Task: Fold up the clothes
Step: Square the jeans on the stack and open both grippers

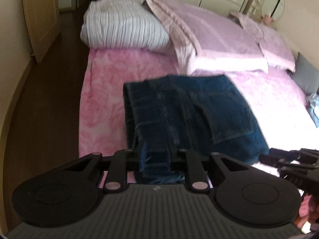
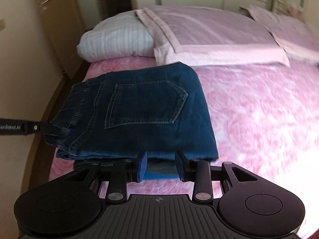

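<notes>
Jeans (image 2: 139, 117): folded into a thick stack, back pocket (image 2: 145, 103) up, lying on the pink bedspread (image 2: 259, 119) near its front edge.
Left gripper (image 1: 155, 155): fingers apart, denim edge between them; grip not discernible.
Right gripper (image 2: 161, 165): fingers apart, stack's near edge between them; grip not discernible.
Behind: striped pillow (image 1: 123, 31), pink blanket (image 1: 209, 35).

1. A bed (image 2: 259, 109) with a fuzzy pink cover fills the room.
2. At its far edge lie a striped white pillow (image 1: 123, 31) and a folded lilac blanket (image 1: 215, 35).
3. Dark wood floor (image 1: 49, 99) runs along the bed's left edge.
4. Cream wardrobe doors (image 2: 55, 20) stand left.
5. A round mirror (image 1: 273, 6) sits far right.
</notes>
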Available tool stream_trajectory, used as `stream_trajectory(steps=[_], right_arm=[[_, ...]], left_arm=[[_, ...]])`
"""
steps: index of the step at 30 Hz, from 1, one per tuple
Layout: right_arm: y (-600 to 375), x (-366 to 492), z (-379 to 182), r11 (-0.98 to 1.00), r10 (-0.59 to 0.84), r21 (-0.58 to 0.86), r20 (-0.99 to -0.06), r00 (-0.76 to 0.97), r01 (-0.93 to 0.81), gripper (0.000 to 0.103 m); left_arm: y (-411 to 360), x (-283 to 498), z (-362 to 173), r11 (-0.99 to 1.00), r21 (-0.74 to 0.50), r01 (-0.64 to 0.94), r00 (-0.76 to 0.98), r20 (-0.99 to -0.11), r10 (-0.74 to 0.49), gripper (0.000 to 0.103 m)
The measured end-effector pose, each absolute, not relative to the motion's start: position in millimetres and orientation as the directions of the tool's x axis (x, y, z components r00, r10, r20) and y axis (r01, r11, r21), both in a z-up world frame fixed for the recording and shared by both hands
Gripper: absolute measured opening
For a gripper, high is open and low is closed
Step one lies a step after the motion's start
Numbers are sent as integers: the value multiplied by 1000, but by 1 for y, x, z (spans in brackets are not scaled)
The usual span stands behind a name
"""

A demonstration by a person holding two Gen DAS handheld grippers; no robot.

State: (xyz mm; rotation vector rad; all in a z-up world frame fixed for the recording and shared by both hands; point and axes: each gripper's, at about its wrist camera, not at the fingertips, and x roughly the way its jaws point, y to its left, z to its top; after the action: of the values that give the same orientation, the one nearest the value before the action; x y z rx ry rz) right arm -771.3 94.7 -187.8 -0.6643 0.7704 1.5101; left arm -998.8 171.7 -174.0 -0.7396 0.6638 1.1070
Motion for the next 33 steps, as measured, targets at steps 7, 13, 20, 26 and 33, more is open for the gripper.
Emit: stream_trajectory(steps=[7, 13, 20, 26, 33], right_arm=[[117, -786, -196, -161, 615, 67, -774, -153, -985, 35], [144, -818, -213, -266, 595, 13, -784, -174, -964, 35], [152, -839, -243, -335, 570, -106, -814, -112, -936, 35], [152, -810, -215, -293, 548, 23, -815, -187, -956, 36], [141, -814, -223, -378, 513, -7, -834, -203, -926, 36]], left_arm=[[187, -991, -212, 217, -165, -962, 251, -844, 473, 2], [199, -989, -233, 233, -118, -965, 218, -855, 471, 1], [192, -984, -231, 255, -124, -959, 232, -859, 456, 0], [182, -984, -215, 269, -160, -950, 271, -853, 447, 0], [176, -980, -207, 255, -159, -954, 262, -854, 450, 0]])
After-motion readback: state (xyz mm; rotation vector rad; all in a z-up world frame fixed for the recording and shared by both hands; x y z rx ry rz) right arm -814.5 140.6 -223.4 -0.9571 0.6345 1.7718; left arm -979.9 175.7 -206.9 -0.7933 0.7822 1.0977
